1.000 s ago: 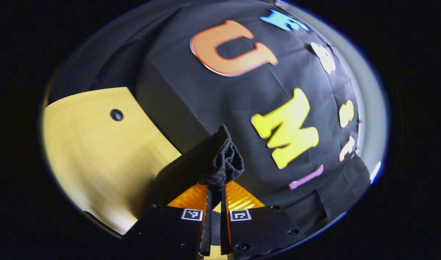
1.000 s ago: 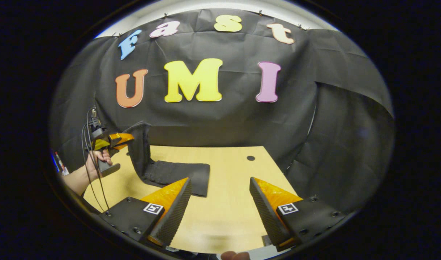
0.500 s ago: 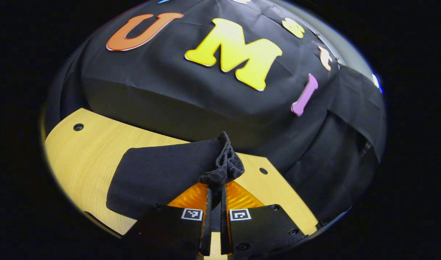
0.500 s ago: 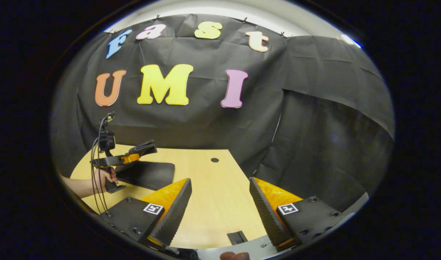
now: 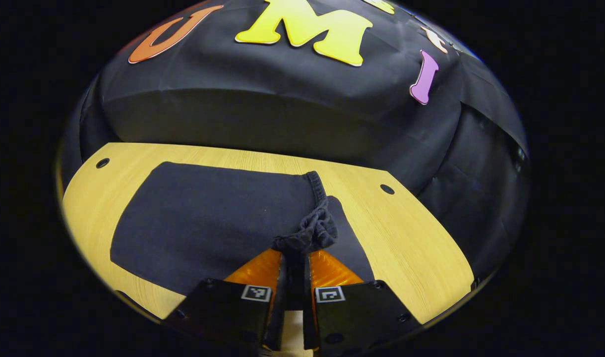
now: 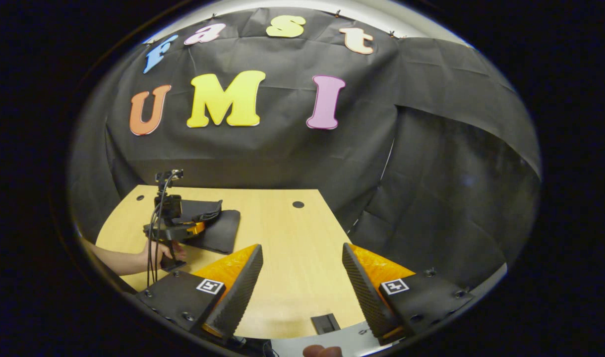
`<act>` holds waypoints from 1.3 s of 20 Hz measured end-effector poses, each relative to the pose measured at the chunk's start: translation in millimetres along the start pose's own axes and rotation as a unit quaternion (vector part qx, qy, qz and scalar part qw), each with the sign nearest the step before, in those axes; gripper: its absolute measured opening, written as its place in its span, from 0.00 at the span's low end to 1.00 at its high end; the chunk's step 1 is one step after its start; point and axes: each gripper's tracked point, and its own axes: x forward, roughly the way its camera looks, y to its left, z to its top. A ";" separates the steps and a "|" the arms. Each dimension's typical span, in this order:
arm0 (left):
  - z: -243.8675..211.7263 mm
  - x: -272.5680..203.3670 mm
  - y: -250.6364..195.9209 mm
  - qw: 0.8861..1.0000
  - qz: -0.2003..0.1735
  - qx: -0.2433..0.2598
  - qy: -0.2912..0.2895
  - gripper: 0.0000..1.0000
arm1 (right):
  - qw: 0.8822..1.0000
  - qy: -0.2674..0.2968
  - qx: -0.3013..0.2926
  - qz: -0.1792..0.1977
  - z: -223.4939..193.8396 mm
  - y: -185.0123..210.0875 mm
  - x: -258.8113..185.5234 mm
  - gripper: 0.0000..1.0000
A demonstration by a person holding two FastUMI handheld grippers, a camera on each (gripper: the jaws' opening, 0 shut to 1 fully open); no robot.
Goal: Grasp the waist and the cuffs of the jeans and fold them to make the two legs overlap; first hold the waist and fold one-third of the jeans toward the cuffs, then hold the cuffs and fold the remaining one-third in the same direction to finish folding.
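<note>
The wooden table (image 5: 411, 233) carries the dark jeans (image 5: 203, 218), which lie folded flat ahead of the left gripper (image 5: 295, 260) and spread mostly to its left, their long side running across its line of sight. That gripper's fingers are pinched tight on a bunched hem of the cloth right at its tips, so judging by this it needs only to lower and let go where it stands. The right gripper (image 6: 302, 277) hangs with its fingers spread wide and empty, well apart from the jeans, which lie ahead and to its left.
</note>
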 end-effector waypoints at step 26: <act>214.0 -297.7 47.3 0.959 0.114 0.075 -0.249 0.98 | 0.972 -0.152 -0.011 0.177 122.0 200.5 -6.5 0.99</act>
